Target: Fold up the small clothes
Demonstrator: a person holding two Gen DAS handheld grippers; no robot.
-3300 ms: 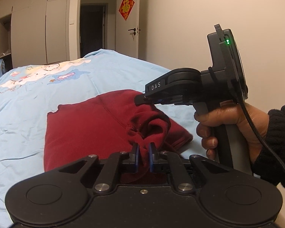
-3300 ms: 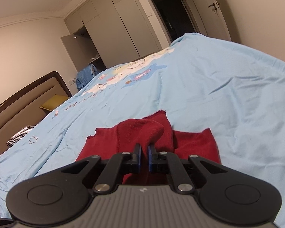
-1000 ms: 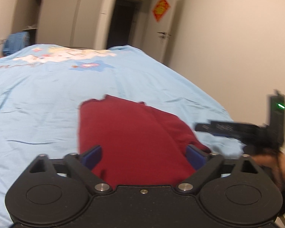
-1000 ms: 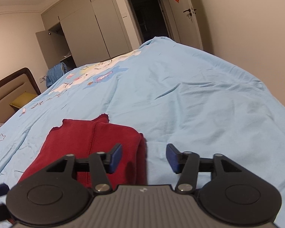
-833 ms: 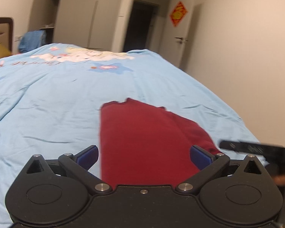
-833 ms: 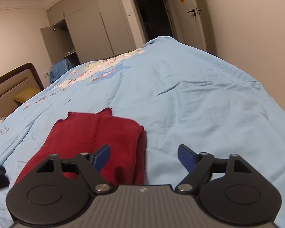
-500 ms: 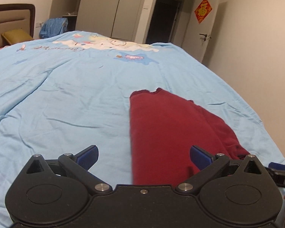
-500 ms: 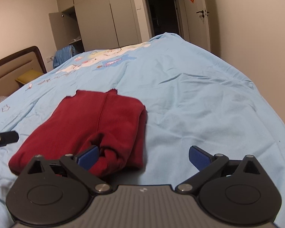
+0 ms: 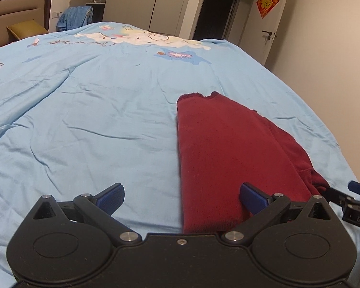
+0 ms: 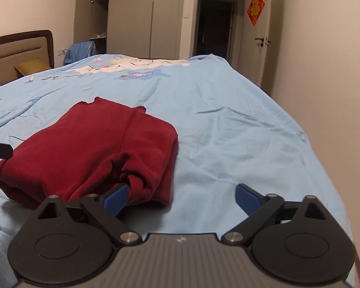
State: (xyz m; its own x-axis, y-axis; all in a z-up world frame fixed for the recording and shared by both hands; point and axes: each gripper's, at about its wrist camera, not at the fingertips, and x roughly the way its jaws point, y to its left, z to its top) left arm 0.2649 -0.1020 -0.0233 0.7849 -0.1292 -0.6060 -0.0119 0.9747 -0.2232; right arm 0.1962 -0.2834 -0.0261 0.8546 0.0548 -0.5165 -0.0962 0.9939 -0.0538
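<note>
Garment between folds: red garment (image 9: 228, 148) lies flat on the bed (image 9: 96, 110), both claws spread and empty.

Red garment sits as a long folded strip toward the bed's right side, raw hem far, bunched thick end near. Left claw (image 9: 181, 195) is released, its right finger over the strip's near end, its left finger over bare sheet; right claw (image 10: 181, 198) is likewise released, with its left finger at the bunched cuff. Judged step: regrasp for a crosswise fold. Next move likely needs both near corners pinched and carried to the far hem. Open sheet left and beyond; the bed edge and wall (image 10: 324, 76) are near on the right, so little room there.
</note>
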